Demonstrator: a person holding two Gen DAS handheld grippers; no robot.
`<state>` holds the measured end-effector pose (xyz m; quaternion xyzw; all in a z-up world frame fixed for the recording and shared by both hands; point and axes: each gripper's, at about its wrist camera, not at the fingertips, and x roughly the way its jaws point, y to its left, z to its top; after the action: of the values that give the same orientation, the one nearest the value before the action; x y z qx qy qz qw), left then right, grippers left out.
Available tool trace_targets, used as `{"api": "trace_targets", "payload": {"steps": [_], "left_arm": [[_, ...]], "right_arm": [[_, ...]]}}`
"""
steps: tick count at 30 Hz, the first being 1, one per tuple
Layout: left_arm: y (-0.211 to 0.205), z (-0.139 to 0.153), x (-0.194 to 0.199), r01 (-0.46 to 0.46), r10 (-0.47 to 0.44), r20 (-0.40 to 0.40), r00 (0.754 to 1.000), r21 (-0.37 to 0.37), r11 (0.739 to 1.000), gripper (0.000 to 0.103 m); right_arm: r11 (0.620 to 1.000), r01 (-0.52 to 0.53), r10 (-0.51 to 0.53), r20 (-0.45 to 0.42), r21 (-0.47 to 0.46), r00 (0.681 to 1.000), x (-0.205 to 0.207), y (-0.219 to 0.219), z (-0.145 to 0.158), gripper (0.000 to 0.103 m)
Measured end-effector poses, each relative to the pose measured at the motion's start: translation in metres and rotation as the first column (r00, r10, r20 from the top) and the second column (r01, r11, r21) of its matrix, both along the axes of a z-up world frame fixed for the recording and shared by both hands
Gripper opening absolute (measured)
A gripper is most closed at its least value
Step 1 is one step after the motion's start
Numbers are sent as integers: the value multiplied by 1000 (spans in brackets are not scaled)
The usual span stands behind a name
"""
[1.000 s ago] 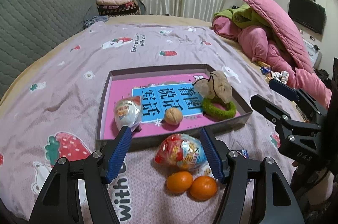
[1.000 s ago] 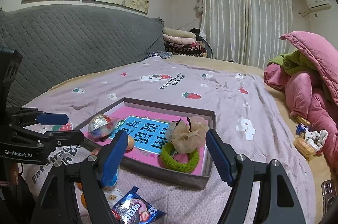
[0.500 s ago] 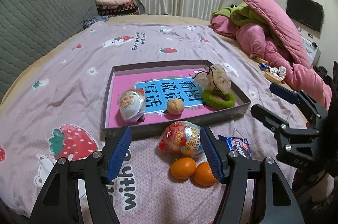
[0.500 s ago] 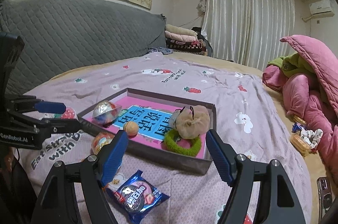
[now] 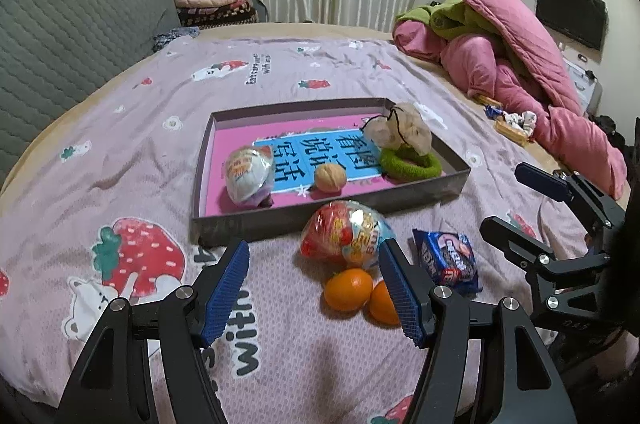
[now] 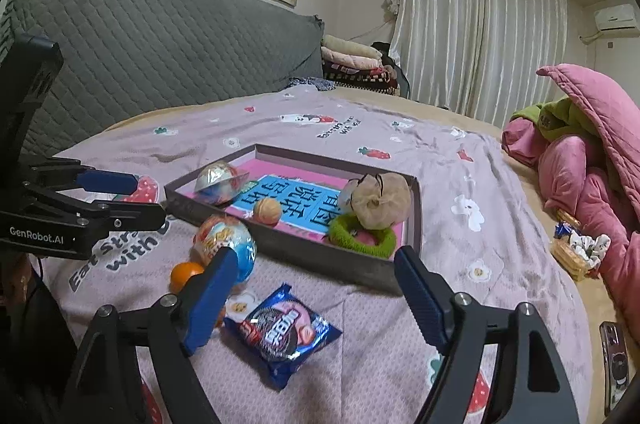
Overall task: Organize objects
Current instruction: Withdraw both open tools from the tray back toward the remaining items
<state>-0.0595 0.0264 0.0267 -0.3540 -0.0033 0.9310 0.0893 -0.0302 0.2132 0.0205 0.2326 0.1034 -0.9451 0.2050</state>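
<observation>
While both grippers gape, tray (image 5: 328, 212) edge nears snacks.

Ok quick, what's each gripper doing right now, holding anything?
Left gripper: open, holding nothing.
Right gripper: open, just widened, holding nothing.

bed: lilac strawberry sheet (image 5: 280, 71) | headboard: grey quilted (image 6: 160, 63), 10 o'clock | curtains: white (image 6: 480, 43), 12 o'clock | quilt: pink heap (image 5: 520, 63), 2 o'clock | TV: wall-mounted (image 5: 570, 11)
</observation>
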Motion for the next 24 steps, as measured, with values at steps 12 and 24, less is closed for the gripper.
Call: {"api": "trace_targets", "payload": {"steps": [12,24], "left_arm": [[2,-14,15,28,-28,24,999,-17,999,69],[3,-26,24,35,-33,47,998,-46,998,69]], "right_arm": [[999,-7,5,52,36,999,11,-2,-15,80],[998,-9,4,74,61,997,19,-5,-22,81]]}}
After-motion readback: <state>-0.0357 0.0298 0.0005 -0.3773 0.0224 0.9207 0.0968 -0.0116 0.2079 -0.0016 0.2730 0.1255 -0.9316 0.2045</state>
